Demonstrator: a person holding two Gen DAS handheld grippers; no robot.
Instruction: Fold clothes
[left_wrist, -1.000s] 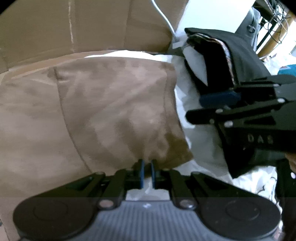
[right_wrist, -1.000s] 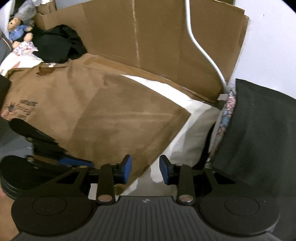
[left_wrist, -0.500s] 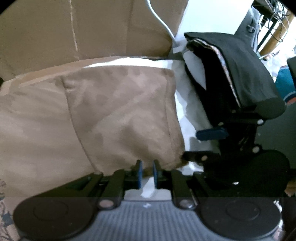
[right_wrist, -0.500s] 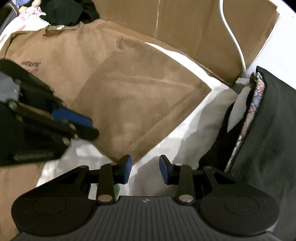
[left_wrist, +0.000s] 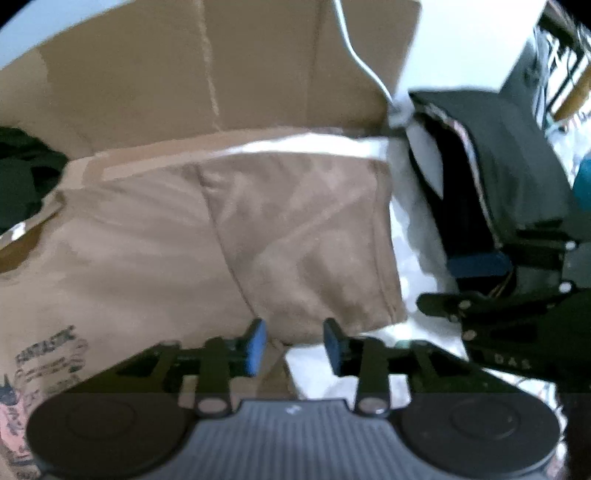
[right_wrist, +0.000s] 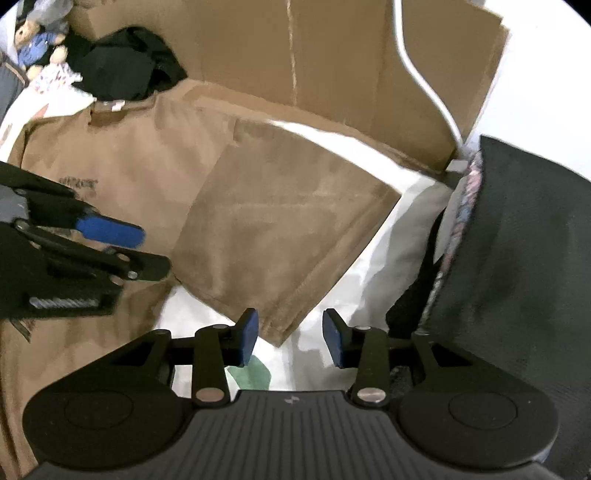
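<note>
A brown T-shirt (left_wrist: 122, 266) with a printed chest lies flat on a white sheet (right_wrist: 402, 236). One side of it is folded over as a flap (right_wrist: 280, 229). My left gripper (left_wrist: 294, 347) hovers over the flap's near hem, its jaws opening and nothing between the blue pads. My right gripper (right_wrist: 290, 338) hangs above the flap's near corner, also opening. That corner lies on the sheet below the gap, untouched by the pads. Each gripper shows in the other's view: the right gripper (left_wrist: 454, 288) at the right edge, the left gripper (right_wrist: 147, 247) at the left.
Flattened cardboard (right_wrist: 332, 62) stands behind the shirt with a white cable (right_wrist: 424, 81) across it. A stack of dark folded garments (right_wrist: 517, 240) sits at the right. Black clothes (right_wrist: 122, 62) and soft toys (right_wrist: 37, 48) lie at the far left.
My left gripper was shut on the flap's hem. It has let go, opened and lifted away. The right jaws have spread wider and that gripper has risen a little.
</note>
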